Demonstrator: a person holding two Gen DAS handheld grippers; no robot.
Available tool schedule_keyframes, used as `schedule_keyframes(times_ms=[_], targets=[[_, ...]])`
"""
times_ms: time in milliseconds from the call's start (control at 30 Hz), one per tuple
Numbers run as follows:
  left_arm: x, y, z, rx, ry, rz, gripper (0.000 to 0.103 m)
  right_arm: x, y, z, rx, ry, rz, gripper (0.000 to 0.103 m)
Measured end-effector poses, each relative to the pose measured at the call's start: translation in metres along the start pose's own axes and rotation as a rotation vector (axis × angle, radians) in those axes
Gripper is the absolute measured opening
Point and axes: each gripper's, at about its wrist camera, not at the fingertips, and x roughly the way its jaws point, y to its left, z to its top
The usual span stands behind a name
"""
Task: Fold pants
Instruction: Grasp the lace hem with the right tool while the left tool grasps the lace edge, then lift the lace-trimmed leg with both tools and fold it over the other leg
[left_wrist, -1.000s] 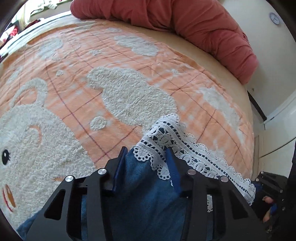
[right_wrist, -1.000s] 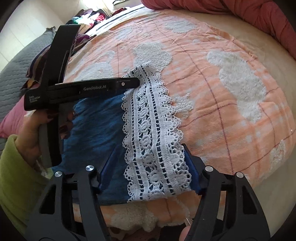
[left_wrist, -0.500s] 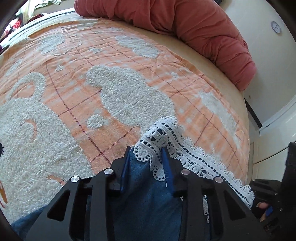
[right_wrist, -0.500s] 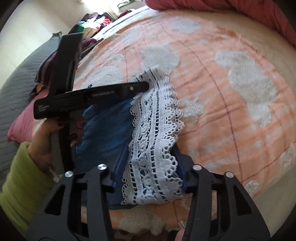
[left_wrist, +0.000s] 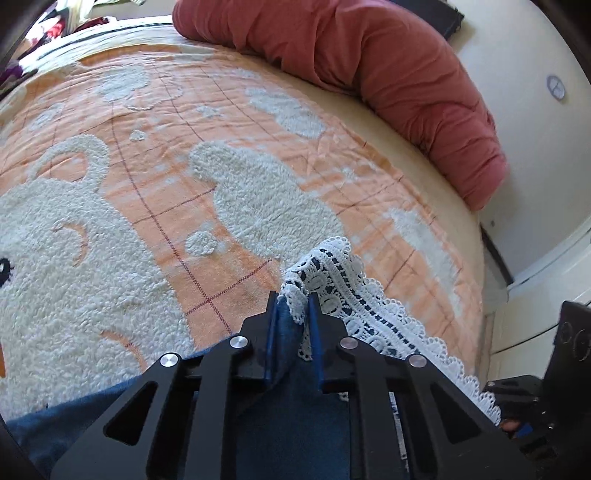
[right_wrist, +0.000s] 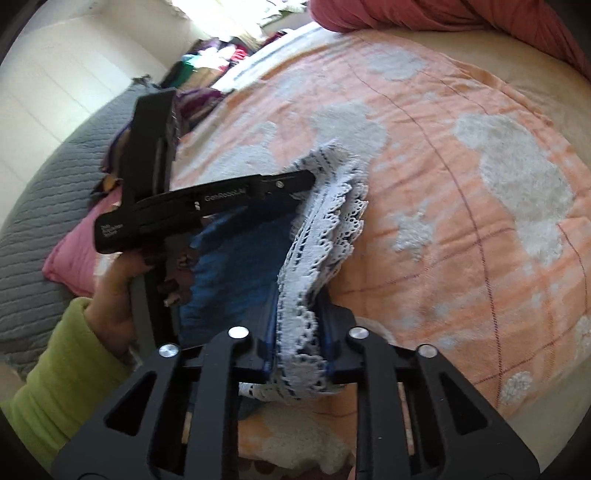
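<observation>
Since a second earlier both tongs had narrowed from a wide spread. Ahead of them the bed's orange quilt (left_wrist: 258, 122) lay bare out to the red duvet (left_wrist: 388, 74) at its far edge. The pants (right_wrist: 236, 266) hung bunched between the tongs. The left tongs (left_wrist: 293, 306) were closing, pinching denim and the lace hem (left_wrist: 332, 269); the right tongs (right_wrist: 301, 328) were closing on gathered lace.
</observation>
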Motion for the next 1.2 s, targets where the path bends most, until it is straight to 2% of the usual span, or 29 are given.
schedule_keyframes(times_ms=[200, 333, 467, 600, 767, 900, 967, 1033, 1067, 1133, 1200], targets=[[-0.044, 0.011, -0.004, -0.060, -0.093, -0.067, 0.013, -0.008, 0.019, 0.002, -0.066, -0.057, 0.110, 0.011], [-0.081, 0.024, -0.013, -0.099, -0.161, -0.077, 0.013, -0.012, 0.048, 0.000, -0.180, -0.092, 0.158, 0.011], [-0.123, 0.048, -0.031, -0.131, -0.221, -0.062, 0.013, -0.008, 0.090, -0.008, -0.349, -0.107, 0.175, 0.011], [-0.152, 0.074, -0.054, -0.173, -0.251, -0.033, 0.013, 0.005, 0.127, -0.022, -0.471, -0.073, 0.192, 0.010], [-0.171, 0.108, -0.082, -0.256, -0.247, 0.015, 0.015, 0.038, 0.176, -0.040, -0.597, 0.018, 0.207, 0.010], [-0.199, 0.145, -0.108, -0.367, -0.285, 0.062, 0.017, 0.068, 0.210, -0.063, -0.732, 0.088, 0.158, 0.011], [-0.211, 0.163, -0.124, -0.442, -0.300, 0.062, 0.018, 0.080, 0.225, -0.079, -0.804, 0.120, 0.140, 0.015], [-0.222, 0.179, -0.140, -0.505, -0.321, 0.059, 0.020, 0.079, 0.234, -0.092, -0.859, 0.134, 0.178, 0.023], [-0.225, 0.184, -0.147, -0.531, -0.330, 0.050, 0.021, 0.073, 0.235, -0.093, -0.858, 0.124, 0.208, 0.025], [-0.230, 0.196, -0.156, -0.599, -0.342, 0.024, 0.030, 0.056, 0.230, -0.086, -0.826, 0.086, 0.281, 0.037], [-0.236, 0.200, -0.157, -0.624, -0.349, 0.015, 0.038, 0.036, 0.221, -0.077, -0.781, 0.029, 0.332, 0.041]])
